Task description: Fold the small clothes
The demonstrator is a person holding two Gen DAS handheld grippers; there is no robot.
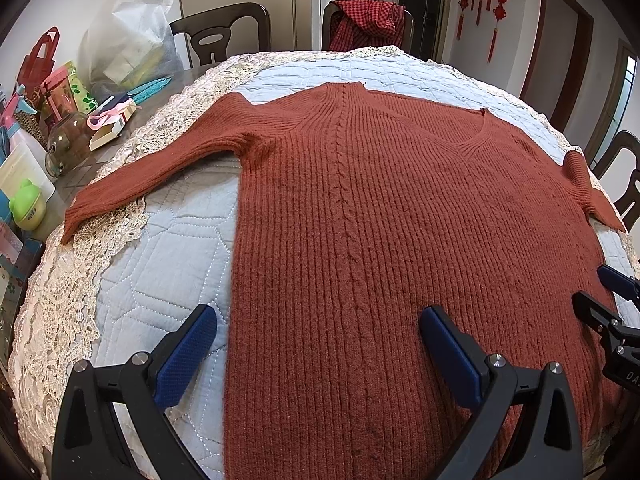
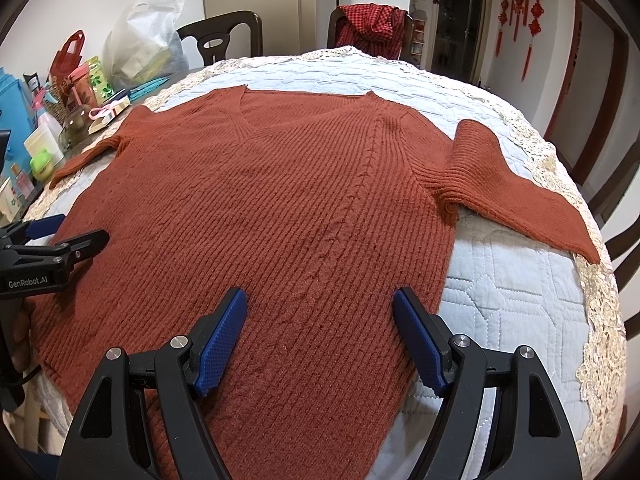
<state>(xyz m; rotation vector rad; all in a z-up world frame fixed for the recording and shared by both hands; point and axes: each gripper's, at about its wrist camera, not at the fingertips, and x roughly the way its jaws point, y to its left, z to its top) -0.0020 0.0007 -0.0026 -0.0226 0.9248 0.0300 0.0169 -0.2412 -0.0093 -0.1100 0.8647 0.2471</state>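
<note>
A rust-red ribbed knit sweater (image 1: 380,208) lies flat and face up on a pale blue quilted cloth (image 1: 160,264), V-neck at the far side, both sleeves spread out. It also shows in the right wrist view (image 2: 260,208). My left gripper (image 1: 318,320) is open and empty, hovering over the sweater's near left hem edge. My right gripper (image 2: 320,304) is open and empty over the near right part of the hem. Each gripper shows at the edge of the other's view: the right gripper (image 1: 608,292) and the left gripper (image 2: 72,230).
The quilt has a lace border (image 1: 60,304) and covers a table. Clutter stands at the left: a glass jar (image 1: 68,144), a green cup (image 1: 28,204), boxes, a white plastic bag (image 1: 128,36). Dark chairs (image 1: 224,28) stand behind, one draped with a red checked cloth (image 1: 368,20).
</note>
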